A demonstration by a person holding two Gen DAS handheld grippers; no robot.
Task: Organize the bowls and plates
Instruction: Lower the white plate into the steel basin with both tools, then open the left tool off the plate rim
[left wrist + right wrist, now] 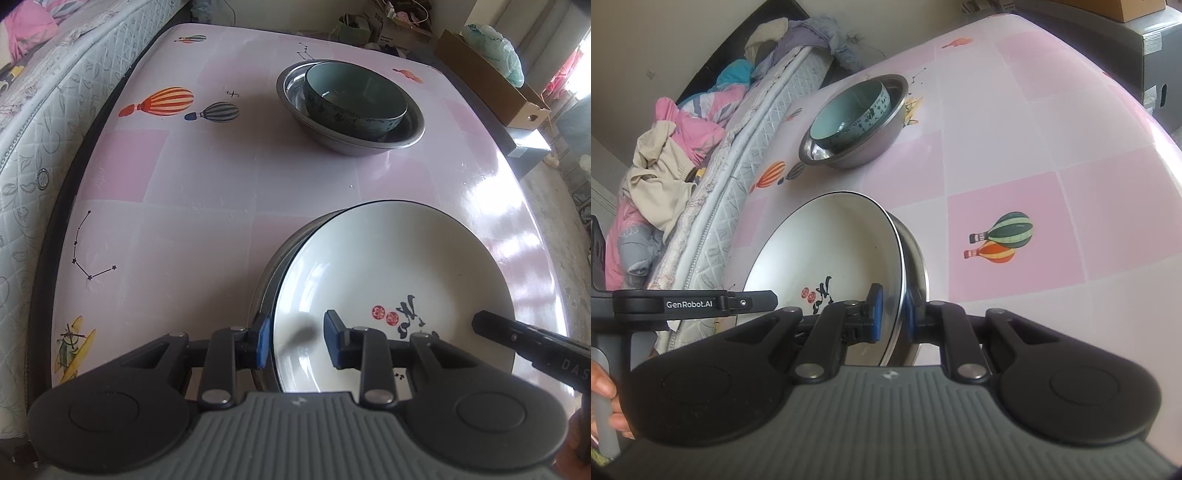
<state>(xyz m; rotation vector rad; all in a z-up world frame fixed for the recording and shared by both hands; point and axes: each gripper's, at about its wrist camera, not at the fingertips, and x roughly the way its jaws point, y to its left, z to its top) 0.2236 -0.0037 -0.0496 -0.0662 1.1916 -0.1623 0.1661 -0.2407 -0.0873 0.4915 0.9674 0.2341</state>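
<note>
Near the front of the pink table (221,184): white plate (388,266) stacked on metal plate (918,251), face up, painted characters toward the grippers. Left gripper (295,341) and right gripper (892,310) clamped on opposite rims. Farther back, green bowl (354,99) nested in steel basin (413,136).

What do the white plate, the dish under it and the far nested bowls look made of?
White plate: glazed ceramic, glossy, printed. Dish under it: apparently stainless steel, mirror rim. Outer bowl: brushed steel, seemingly. Inner bowl: likely glazed ceramic, patterned.

White plate (388,266) tilted atop a steel dish (916,251) — green bowl (354,98) nested in steel basin (347,140)
</note>
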